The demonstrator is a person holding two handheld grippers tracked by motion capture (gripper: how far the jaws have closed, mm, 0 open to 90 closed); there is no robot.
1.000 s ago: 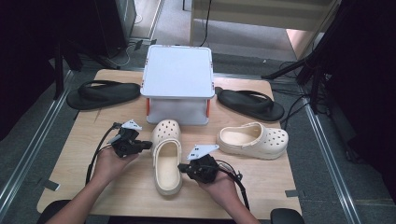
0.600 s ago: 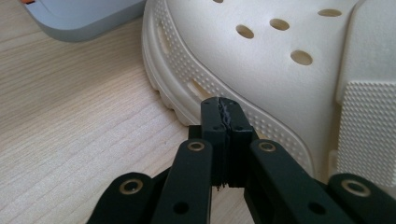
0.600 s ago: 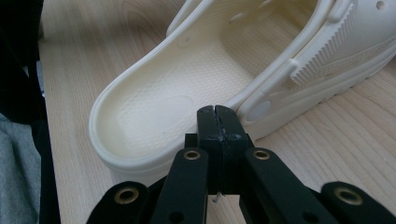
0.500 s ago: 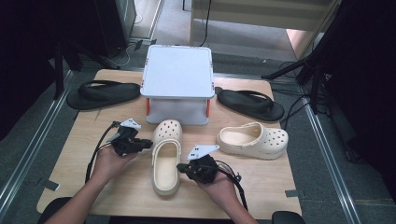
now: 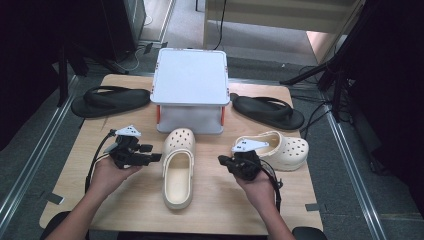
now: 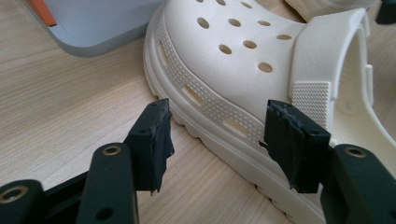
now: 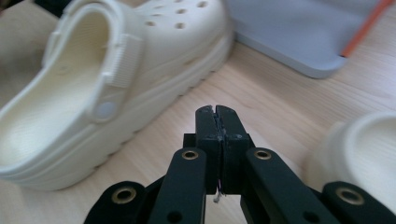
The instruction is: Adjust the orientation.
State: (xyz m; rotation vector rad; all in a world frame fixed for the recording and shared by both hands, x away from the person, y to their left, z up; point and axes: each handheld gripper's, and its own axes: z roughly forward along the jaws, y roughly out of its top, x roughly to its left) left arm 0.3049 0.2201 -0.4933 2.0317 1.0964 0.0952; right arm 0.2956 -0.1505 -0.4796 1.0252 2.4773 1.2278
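A cream clog [image 5: 178, 167] lies mid-table, toe toward a grey lidded box [image 5: 190, 90]. My left gripper [image 5: 150, 152] sits just left of the clog, pointing at its side. In the left gripper view the gripper [image 6: 217, 140] is open, its jaws straddling the ribbed sole edge of the clog [image 6: 243, 56] without touching it. My right gripper [image 5: 221, 160] is a short way right of the clog. It is shut on nothing in the right gripper view [image 7: 217, 112], with the clog [image 7: 93, 93] ahead to the left. A second cream clog [image 5: 280, 150] lies behind the right hand.
Black flip-flops lie at either side of the box, one at the left [image 5: 110, 100] and one at the right [image 5: 267, 111]. The box corner [image 7: 303, 32] with an orange latch is beyond the right gripper. The wooden table's front edge [image 5: 150, 227] is near the person's forearms.
My right gripper has drawn back to the right and slightly away from the middle clog's heel. The left gripper has barely shifted. The clog stays put.
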